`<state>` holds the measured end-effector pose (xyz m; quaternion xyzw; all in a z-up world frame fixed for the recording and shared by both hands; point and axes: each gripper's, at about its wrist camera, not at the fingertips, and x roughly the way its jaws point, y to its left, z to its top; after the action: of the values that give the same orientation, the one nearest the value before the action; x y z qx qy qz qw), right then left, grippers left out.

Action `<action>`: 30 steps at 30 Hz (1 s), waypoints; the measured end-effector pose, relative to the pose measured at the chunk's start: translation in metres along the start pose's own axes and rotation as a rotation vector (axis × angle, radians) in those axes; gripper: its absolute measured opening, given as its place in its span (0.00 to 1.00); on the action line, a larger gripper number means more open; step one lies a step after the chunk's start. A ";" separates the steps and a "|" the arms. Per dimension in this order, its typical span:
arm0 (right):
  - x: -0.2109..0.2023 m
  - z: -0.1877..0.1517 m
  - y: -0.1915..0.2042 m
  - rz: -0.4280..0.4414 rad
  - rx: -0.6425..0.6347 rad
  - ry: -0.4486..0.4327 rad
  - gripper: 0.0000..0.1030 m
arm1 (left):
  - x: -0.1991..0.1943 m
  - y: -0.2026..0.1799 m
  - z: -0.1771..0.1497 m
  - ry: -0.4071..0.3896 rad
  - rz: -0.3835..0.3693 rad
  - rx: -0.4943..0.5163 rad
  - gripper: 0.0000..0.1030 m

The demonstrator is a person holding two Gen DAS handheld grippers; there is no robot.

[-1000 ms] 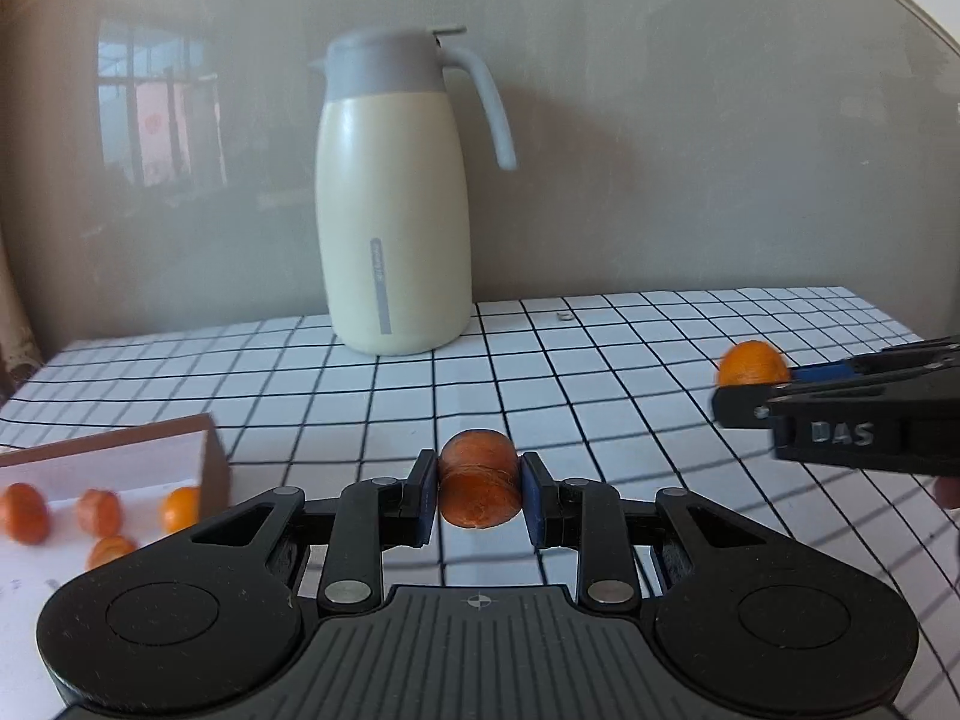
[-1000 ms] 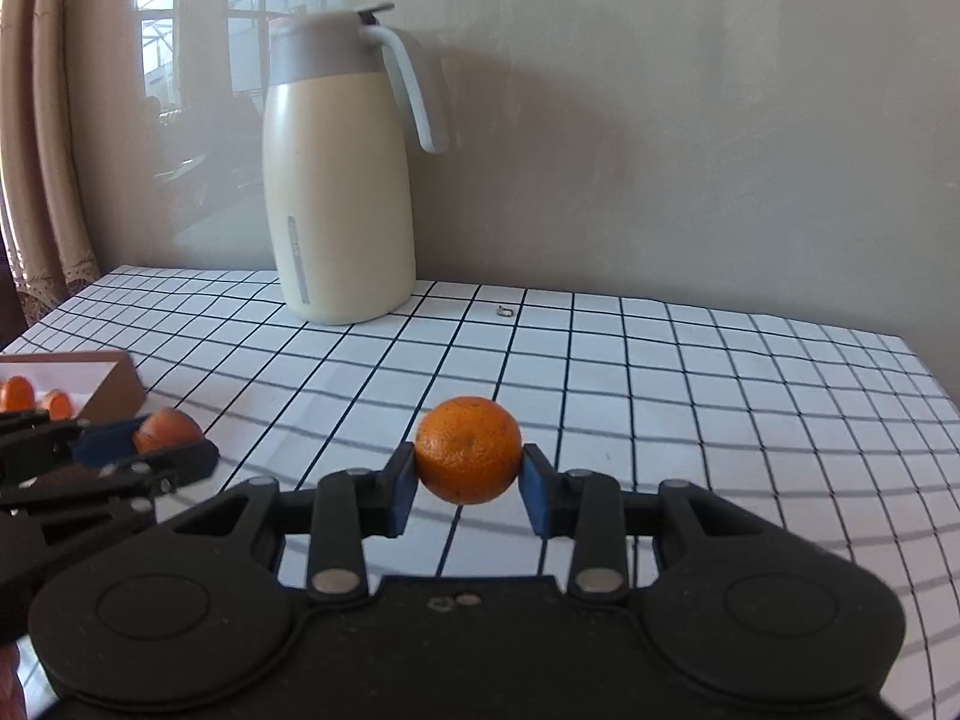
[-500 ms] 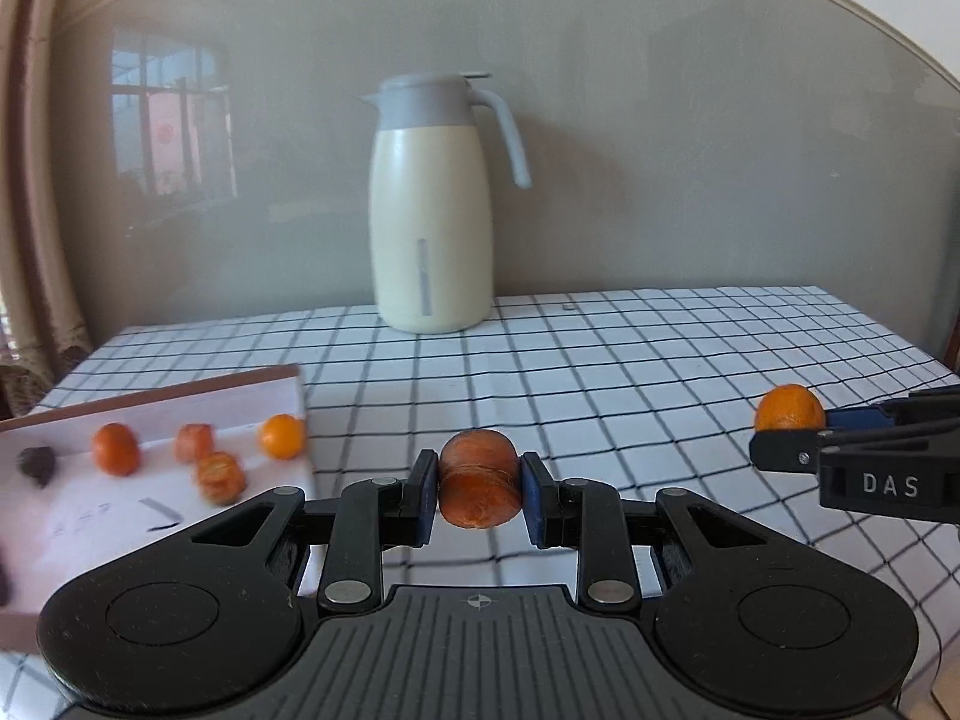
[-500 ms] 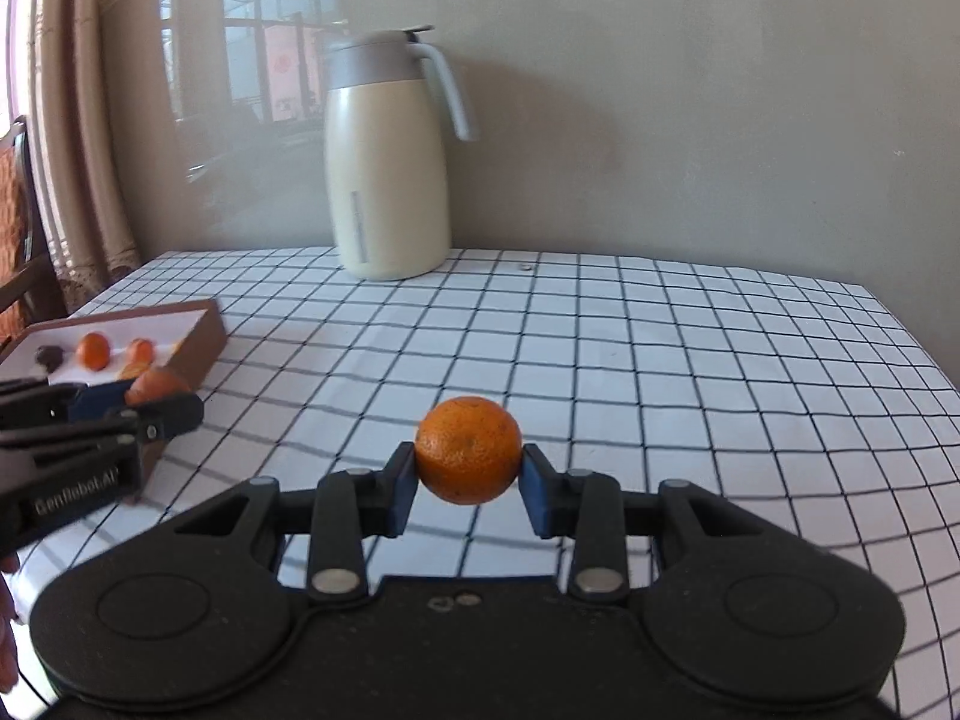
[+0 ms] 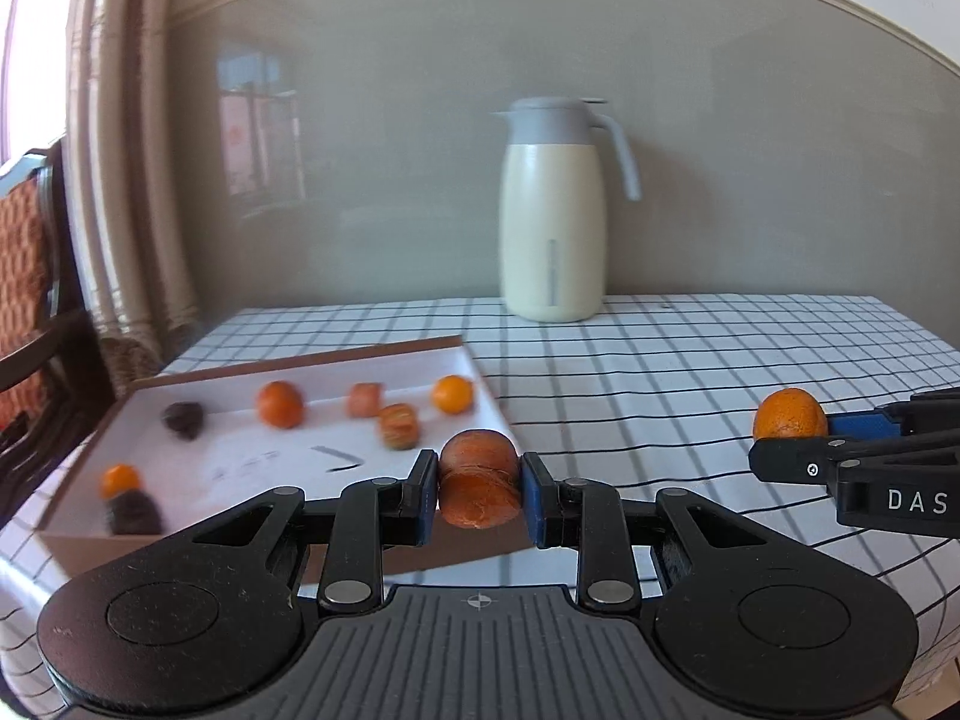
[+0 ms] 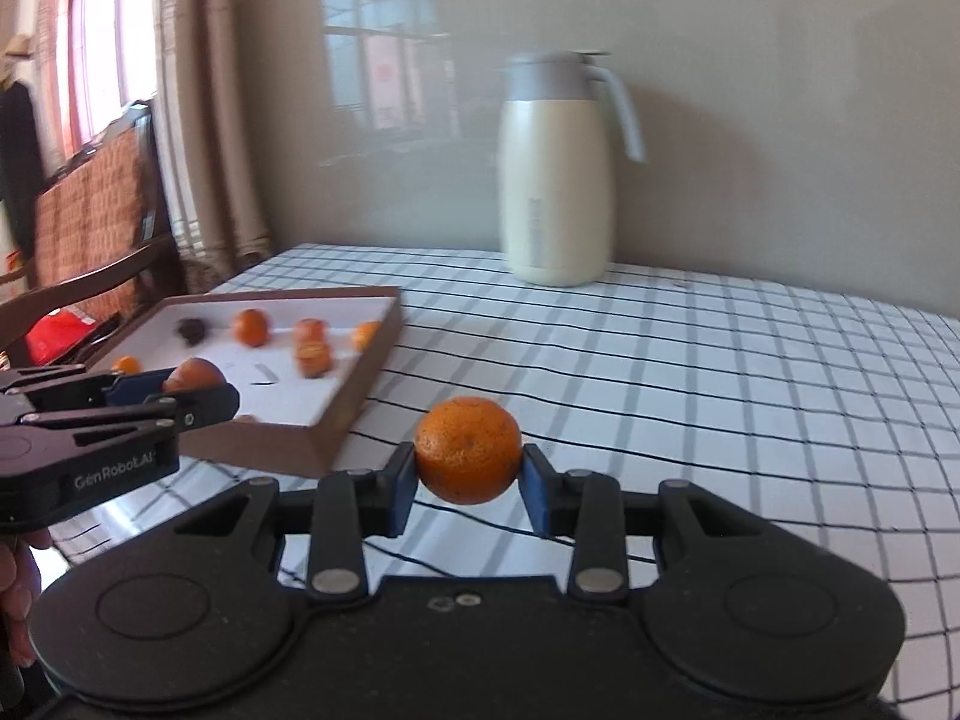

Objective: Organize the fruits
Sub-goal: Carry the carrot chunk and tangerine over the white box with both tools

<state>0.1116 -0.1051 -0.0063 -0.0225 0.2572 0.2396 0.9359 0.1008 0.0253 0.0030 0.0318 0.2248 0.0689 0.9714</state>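
Two fruits clamped: dull reddish-orange piece (image 5: 479, 486), possibly bruised; bright mandarin (image 6: 468, 450).

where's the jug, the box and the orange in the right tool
jug (image 5: 552, 228), left wrist view, on its cream body
box (image 6: 360, 372), right wrist view, on its brown side wall
orange (image 6: 468, 450), right wrist view, on its front, between the pads

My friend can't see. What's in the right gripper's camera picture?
The right gripper squeezes a round orange above a checked tablecloth. To its left, the left gripper holds a reddish fruit over a shallow box containing several small fruits. A cream jug stands by the wall.
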 end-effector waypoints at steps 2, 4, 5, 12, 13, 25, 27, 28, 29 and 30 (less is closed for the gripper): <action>0.002 0.002 0.012 0.026 -0.023 -0.006 0.27 | -0.005 0.011 -0.003 -0.005 0.023 -0.009 0.28; 0.002 0.002 0.022 0.058 -0.040 -0.010 0.27 | -0.010 0.023 -0.006 -0.008 0.044 -0.021 0.28; 0.003 0.002 0.028 0.070 -0.050 -0.012 0.27 | -0.013 0.029 -0.008 -0.010 0.054 -0.028 0.28; 0.010 0.005 0.063 0.146 -0.110 -0.019 0.27 | -0.029 0.073 -0.020 -0.017 0.127 -0.070 0.28; 0.012 0.006 0.068 0.153 -0.120 -0.021 0.27 | -0.030 0.078 -0.021 -0.019 0.138 -0.075 0.28; 0.035 0.027 0.113 0.187 -0.193 -0.061 0.27 | -0.020 0.135 -0.020 -0.036 0.237 -0.133 0.28; 0.039 0.031 0.116 0.183 -0.199 -0.066 0.27 | -0.015 0.140 -0.020 -0.036 0.244 -0.137 0.28; 0.041 0.033 0.116 0.184 -0.198 -0.067 0.27 | -0.013 0.142 -0.020 -0.034 0.246 -0.139 0.28; 0.043 0.035 0.116 0.182 -0.198 -0.068 0.27 | -0.011 0.144 -0.020 -0.034 0.247 -0.145 0.28; 0.045 0.036 0.116 0.180 -0.199 -0.071 0.27 | -0.009 0.146 -0.020 -0.033 0.250 -0.145 0.28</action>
<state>0.1093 0.0230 0.0124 -0.0837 0.2000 0.3476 0.9122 0.0670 0.1687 0.0027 -0.0094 0.1974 0.2049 0.9586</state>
